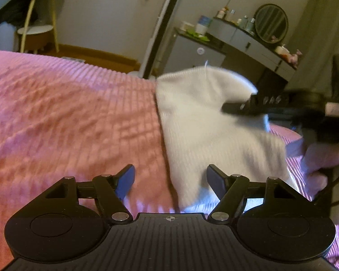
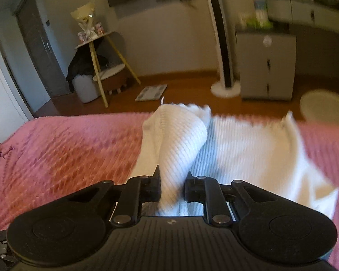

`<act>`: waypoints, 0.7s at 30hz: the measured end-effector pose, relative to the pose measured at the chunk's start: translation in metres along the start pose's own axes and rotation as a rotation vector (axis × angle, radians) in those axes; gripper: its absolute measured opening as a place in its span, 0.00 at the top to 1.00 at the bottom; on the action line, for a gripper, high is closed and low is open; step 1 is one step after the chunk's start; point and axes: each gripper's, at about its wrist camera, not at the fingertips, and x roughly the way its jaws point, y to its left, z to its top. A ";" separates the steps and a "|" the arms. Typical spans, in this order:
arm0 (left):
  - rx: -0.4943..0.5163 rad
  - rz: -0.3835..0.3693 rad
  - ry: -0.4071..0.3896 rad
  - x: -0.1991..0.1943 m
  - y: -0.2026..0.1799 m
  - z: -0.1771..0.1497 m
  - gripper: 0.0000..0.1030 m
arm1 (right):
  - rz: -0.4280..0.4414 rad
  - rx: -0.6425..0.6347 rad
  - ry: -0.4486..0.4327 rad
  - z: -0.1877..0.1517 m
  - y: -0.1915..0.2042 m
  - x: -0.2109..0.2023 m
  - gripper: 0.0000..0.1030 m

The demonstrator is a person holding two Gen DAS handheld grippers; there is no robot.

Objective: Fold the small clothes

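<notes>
- A white ribbed knit garment (image 2: 248, 153) lies on the pink ribbed bedspread (image 2: 63, 149), towards that bedspread's far edge, with its near end reaching back to both grippers.
- The step in hand is judged to be a fold: one edge of the garment is raised off the bedspread so that it can be carried over the rest.
- The right gripper (image 2: 172, 187) is clamped on a gathered ridge of the white knit; the jaws are nearly closed, and fabric is pinched between them and hangs out below.
- In the left wrist view the same gripper (image 1: 237, 107) is seen well above the bedspread with the cloth draped from it like a tent.
- The left gripper (image 1: 170, 180) is held wide and released; nothing is between its jaws. Its right-hand fingertip (image 1: 217, 178) lies over the garment's near edge, but whether it touches cannot be told.
- For a clean fold, the raised edge is best carried across in one smooth arc and laid down so that edges line up.
- The lower layer is likely to be dragged along; it could be pinned against the bedspread with the left gripper.
- Only one point is held, so a sagging corner should be expected and smoothed afterwards.
- Motion blur hides the garment's exact outline.
</notes>
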 end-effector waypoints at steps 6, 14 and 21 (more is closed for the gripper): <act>0.001 -0.050 -0.001 0.008 -0.010 -0.007 0.25 | -0.072 -0.077 -0.031 0.003 -0.011 -0.016 0.85; 0.026 -0.114 0.005 0.021 -0.028 -0.010 0.23 | -0.234 -0.190 -0.049 -0.010 -0.030 -0.016 0.85; 0.033 -0.077 0.075 0.044 -0.031 -0.020 0.22 | -0.275 -0.088 0.020 -0.035 -0.058 -0.003 0.73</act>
